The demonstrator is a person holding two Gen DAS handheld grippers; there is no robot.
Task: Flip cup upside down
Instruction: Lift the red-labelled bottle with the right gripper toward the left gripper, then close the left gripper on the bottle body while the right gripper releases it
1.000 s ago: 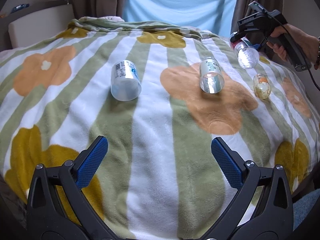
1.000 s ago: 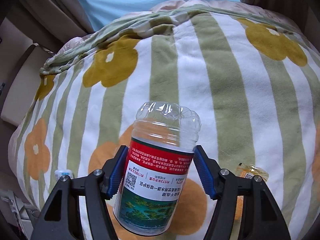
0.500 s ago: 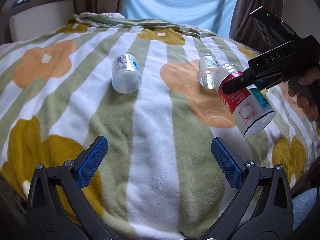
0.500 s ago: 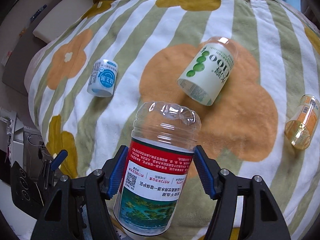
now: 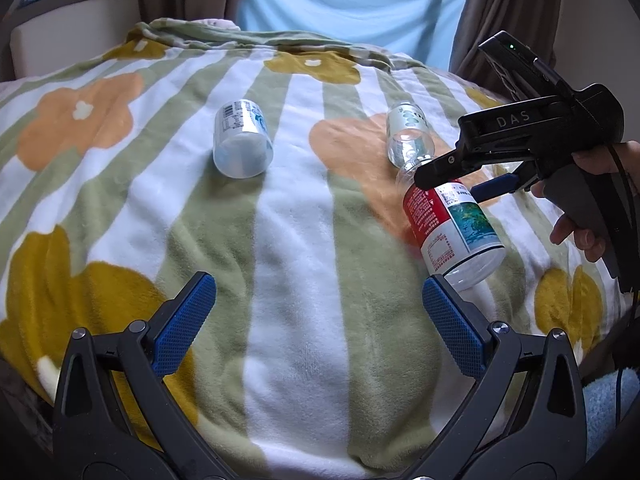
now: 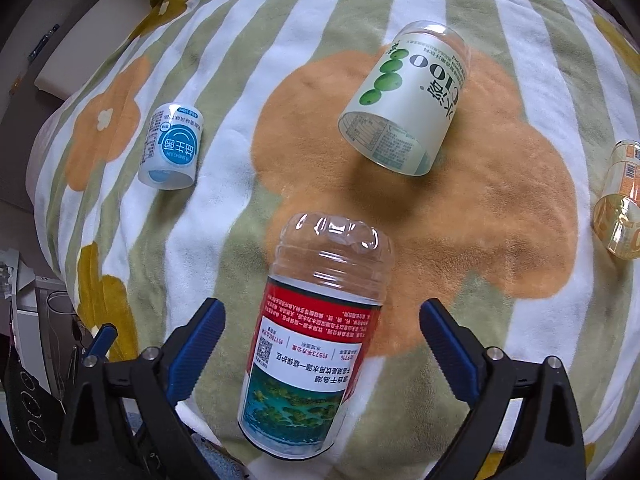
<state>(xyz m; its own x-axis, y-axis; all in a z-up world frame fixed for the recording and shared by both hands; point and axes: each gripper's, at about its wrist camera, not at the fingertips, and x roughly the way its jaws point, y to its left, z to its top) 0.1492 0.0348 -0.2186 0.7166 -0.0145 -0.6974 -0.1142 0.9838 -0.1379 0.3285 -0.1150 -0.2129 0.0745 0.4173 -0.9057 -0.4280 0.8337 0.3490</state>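
Note:
A clear plastic cup with a red and white label (image 6: pixel 312 344) stands tilted between the fingers of my right gripper (image 6: pixel 322 320), closed base pointing away from the camera. The jaws are open wide and neither blue pad touches it. In the left wrist view the same cup (image 5: pixel 452 228) leans over the striped blanket (image 5: pixel 296 240), mouth down toward the lower right, under my right gripper (image 5: pixel 460 184). I cannot tell whether it rests on the blanket. My left gripper (image 5: pixel 316 316) hangs open and empty over the blanket's near part.
Three more cups lie on their sides: a blue and white one (image 5: pixel 242 142) at the left, a green-labelled one (image 5: pixel 408 136) behind the red cup, an orange-yellow one (image 6: pixel 618 200) at the right edge. A person's hand (image 5: pixel 580 216) holds the right gripper.
My right gripper came down over the blanket and opened, letting go of the red-labelled cup. The left gripper has stayed open, shifting only slightly.

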